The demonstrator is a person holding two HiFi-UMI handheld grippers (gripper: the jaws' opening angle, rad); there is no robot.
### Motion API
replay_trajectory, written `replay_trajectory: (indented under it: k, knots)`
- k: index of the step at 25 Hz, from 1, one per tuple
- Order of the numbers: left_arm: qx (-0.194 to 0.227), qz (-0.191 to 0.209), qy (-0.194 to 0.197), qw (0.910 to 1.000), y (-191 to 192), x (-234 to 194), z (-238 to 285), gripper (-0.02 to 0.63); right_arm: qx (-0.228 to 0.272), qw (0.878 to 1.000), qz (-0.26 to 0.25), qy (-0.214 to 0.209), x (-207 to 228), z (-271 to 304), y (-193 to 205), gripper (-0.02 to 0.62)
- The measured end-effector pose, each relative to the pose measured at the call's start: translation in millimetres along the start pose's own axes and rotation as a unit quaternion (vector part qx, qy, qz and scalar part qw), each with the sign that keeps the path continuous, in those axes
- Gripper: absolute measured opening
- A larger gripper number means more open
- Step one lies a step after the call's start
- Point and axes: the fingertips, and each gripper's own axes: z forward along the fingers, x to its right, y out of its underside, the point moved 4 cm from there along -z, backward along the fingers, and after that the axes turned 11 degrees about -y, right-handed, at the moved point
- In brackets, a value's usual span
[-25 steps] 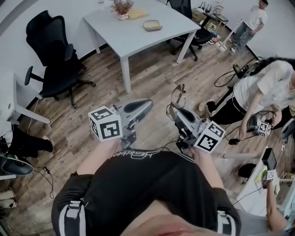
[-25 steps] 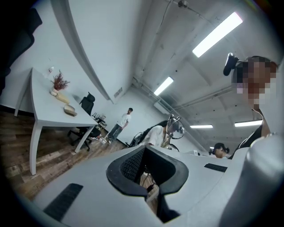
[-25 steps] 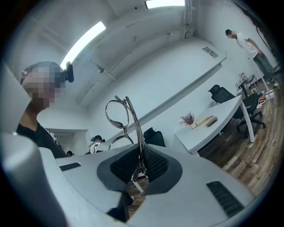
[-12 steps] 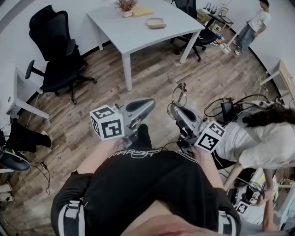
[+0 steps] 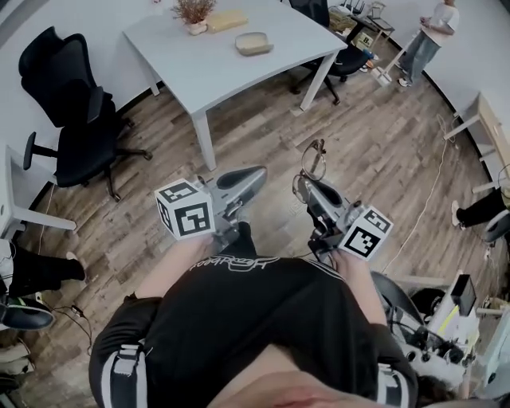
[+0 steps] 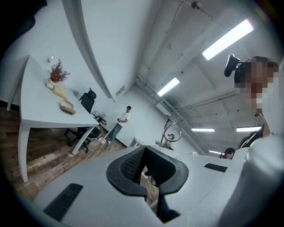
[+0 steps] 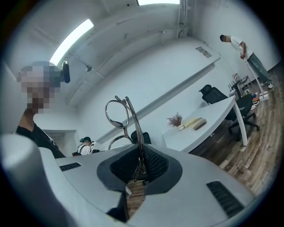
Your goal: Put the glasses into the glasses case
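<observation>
A pair of thin metal-framed glasses [image 5: 313, 162] stands upright in my right gripper [image 5: 303, 187], which is shut on the frame near the hinge. In the right gripper view the glasses [image 7: 120, 115] rise from between the pads of the right gripper [image 7: 139, 166]. My left gripper [image 5: 259, 174] is level with it at mid-air, jaws together and holding nothing; the left gripper view shows the left gripper [image 6: 146, 170] bare. A beige glasses case [image 5: 253, 43] lies shut on the white table [image 5: 199, 72], well ahead of both grippers.
A potted dried plant [image 5: 191, 13] and a tan board [image 5: 225, 20] share the table. A black office chair [image 5: 76, 119] stands to the left, another chair [image 5: 339, 56] behind the table. A person [image 5: 422, 44] stands far right. Cables and equipment [image 5: 446, 327] lie at lower right.
The view has swung left and the table sits a little nearer. The crouching person in white at the right has dropped out of view. Both grippers keep their pose and hold.
</observation>
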Motion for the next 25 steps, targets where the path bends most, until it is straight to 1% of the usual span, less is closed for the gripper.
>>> replay_trajectory:
  k: [5, 12, 16, 19, 25]
  knots:
    - [-0.009, -0.003, 0.006, 0.9999, -53, -55, 61, 0.006, 0.004, 1.000, 0.003, 0.021, 74, 30, -50, 0.029]
    - [-0.013, 0.007, -0.008, 0.9999, -136, -147, 137, 0.006, 0.001, 1.000, 0.000, 0.012, 179, 101, -111, 0.029]
    - [-0.009, 0.013, -0.015, 0.9998, -173, -187, 165, 0.006, -0.001, 1.000, -0.003, 0.006, 223, 135, -134, 0.029]
    - [-0.008, 0.015, -0.021, 0.9996, -189, -208, 176, 0.006, 0.002, 1.000, 0.002, 0.001, 242, 151, -139, 0.029]
    - [-0.018, 0.015, -0.024, 0.9994, -187, -223, 179, 0.006, -0.005, 1.000, 0.007, -0.005, 256, 162, -137, 0.029]
